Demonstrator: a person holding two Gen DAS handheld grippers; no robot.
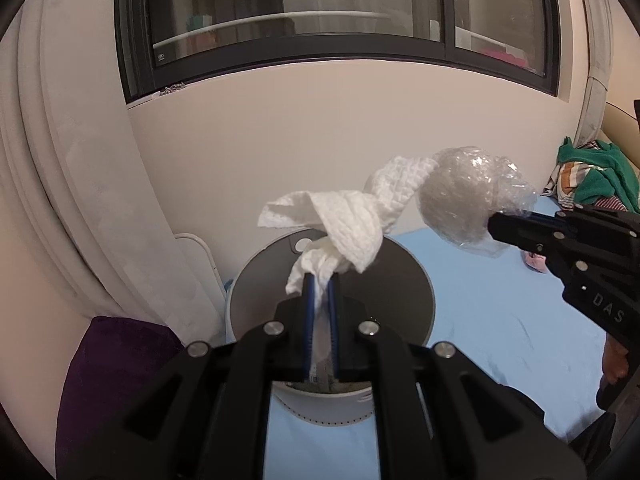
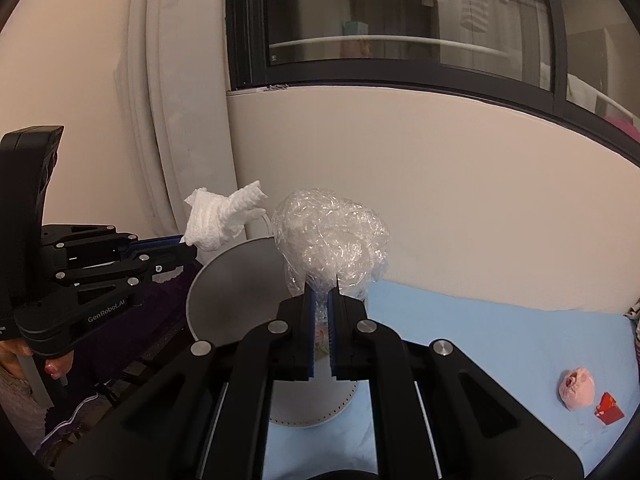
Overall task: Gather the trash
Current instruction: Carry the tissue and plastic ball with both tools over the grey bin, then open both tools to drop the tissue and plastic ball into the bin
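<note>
My left gripper (image 1: 320,280) is clamped on a crumpled white tissue (image 1: 344,220). Its blue pads pinch the twisted lower end, and the rest fans up toward twelve o'clock in the left wrist view. My right gripper (image 2: 322,284) is closed on a ball of clear plastic wrap (image 2: 332,236), which bulges above the pads at twelve o'clock in its own view.

From the left camera the wrap (image 1: 468,200) hangs at two o'clock, just right of the tissue, with the right gripper (image 1: 494,226) coming in from three o'clock. From the right camera the tissue (image 2: 224,216) sits at ten o'clock, near the wrap but apart from it, held by the left gripper (image 2: 184,246) reaching in from nine.

Both pieces hang above a round white bin (image 1: 332,408) with a grey lid (image 1: 384,300), which stands on a light blue sheet (image 1: 500,320). In the right view the lid (image 2: 236,292) is tilted up.

At four o'clock in the right view a pink wad (image 2: 576,388) and a small red scrap (image 2: 610,410) lie side by side on the sheet (image 2: 480,332). A heap of green and striped clothes (image 1: 596,180) lies at three o'clock in the left view.
</note>
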